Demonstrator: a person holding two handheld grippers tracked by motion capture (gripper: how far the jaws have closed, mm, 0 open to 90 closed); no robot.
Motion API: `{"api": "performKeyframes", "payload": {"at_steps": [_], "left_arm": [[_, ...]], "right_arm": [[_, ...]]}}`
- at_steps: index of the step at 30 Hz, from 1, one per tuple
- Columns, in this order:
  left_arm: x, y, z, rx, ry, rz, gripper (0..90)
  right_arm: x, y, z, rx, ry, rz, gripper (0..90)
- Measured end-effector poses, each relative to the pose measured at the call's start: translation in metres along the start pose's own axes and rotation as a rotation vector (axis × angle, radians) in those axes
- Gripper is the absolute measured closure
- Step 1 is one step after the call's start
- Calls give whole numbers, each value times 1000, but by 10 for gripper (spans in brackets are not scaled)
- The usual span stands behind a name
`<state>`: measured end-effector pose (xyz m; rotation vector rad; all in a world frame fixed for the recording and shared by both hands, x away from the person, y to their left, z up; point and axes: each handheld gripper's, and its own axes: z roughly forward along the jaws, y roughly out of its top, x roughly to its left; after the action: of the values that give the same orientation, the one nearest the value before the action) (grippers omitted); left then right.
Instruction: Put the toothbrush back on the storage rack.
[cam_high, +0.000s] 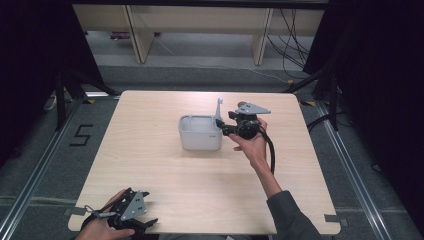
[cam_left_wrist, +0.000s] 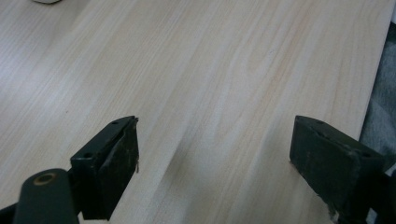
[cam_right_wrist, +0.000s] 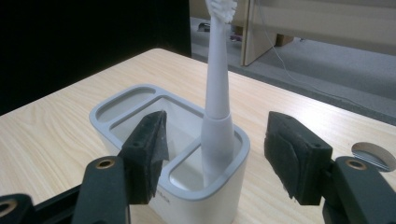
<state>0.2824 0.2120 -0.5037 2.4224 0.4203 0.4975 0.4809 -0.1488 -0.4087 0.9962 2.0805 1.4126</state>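
A white and grey holder (cam_high: 200, 132) with several compartments stands in the middle of the wooden table (cam_high: 150, 165). A white toothbrush (cam_high: 219, 106) stands upright in its right end compartment, bristles up. My right gripper (cam_high: 224, 125) is just right of the holder, level with it. In the right gripper view the toothbrush (cam_right_wrist: 217, 79) rises from the holder (cam_right_wrist: 116, 105) between the jaws of my right gripper (cam_right_wrist: 218, 130), which is open, the pads clear of the handle. My left gripper (cam_high: 149, 207) rests at the table's near left edge. It is open over bare wood (cam_left_wrist: 215, 140).
A small round metal disc (cam_right_wrist: 371, 154) lies in the tabletop to the right of the holder. Beyond the far edge stand wooden furniture legs (cam_high: 137, 35) and floor cables (cam_high: 292, 45). A "5" mark (cam_high: 81, 135) is on the floor at left.
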Motion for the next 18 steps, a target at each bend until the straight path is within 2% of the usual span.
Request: {"api": "performKeyframes", "payload": {"at_steps": [2,4,5,6,7,9,10,14,18], "left_arm": [[0,0,0,2,-2,2,154],[0,0,1,1,-1,1,154],[0,0,1,1,-1,1,154],[0,0,0,4,0,4,154],[0,0,0,4,0,4,154],[0,0,0,3,0,3,154],[0,0,0,1,0,2,154],[0,0,0,8,1,7,154],[0,0,0,0,0,-1,154]], "right_arm": [[1,-2,-1,0,16,17,400],[1,-2,-3,6,18,0,398],[3,-4,-4,-2,14,24,396],[2,-4,-5,-6,18,8,393],[4,-5,-6,-2,28,25,390],[4,-6,-8,5,19,14,389],[5,-8,-9,-9,16,15,385],[7,-9,-13,-6,24,5,370],[11,-10,-17,-15,43,20,356]]}}
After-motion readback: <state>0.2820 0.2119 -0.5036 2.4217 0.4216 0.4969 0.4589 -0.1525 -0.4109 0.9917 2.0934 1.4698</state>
